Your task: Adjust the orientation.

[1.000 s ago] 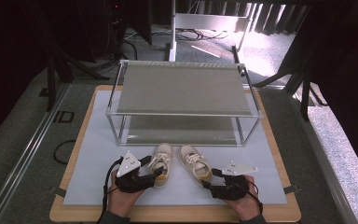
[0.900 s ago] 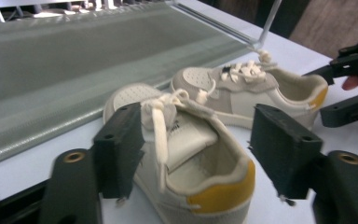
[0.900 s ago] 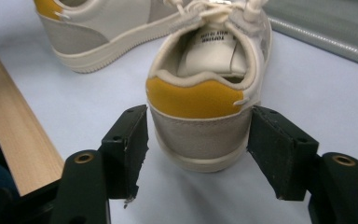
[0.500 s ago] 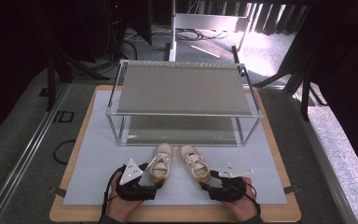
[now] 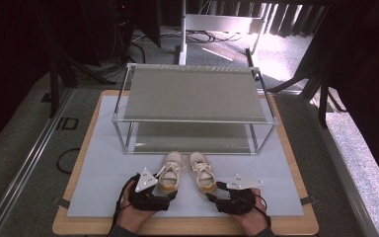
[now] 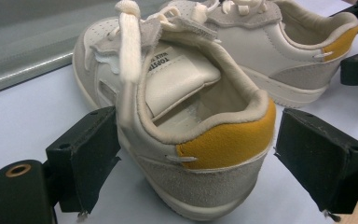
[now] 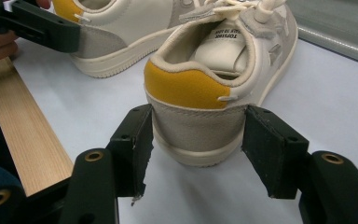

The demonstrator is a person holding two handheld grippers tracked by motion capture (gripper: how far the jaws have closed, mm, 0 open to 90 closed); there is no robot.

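left gripper (image 6: 193, 154) spread around heel of left shoe (image 6: 186, 116): one pad against the shoe's side, the other pad a gap off the yellow heel patch, not pinching. right gripper (image 7: 196, 140) jaws at both sides of right shoe (image 7: 214, 79) heel, touching or nearly, can't tell if clamped. In the high view both shoes sit side by side just ahead of the tongs on white mat (image 5: 103, 168), toes toward metal rack (image 5: 192, 94) beyond
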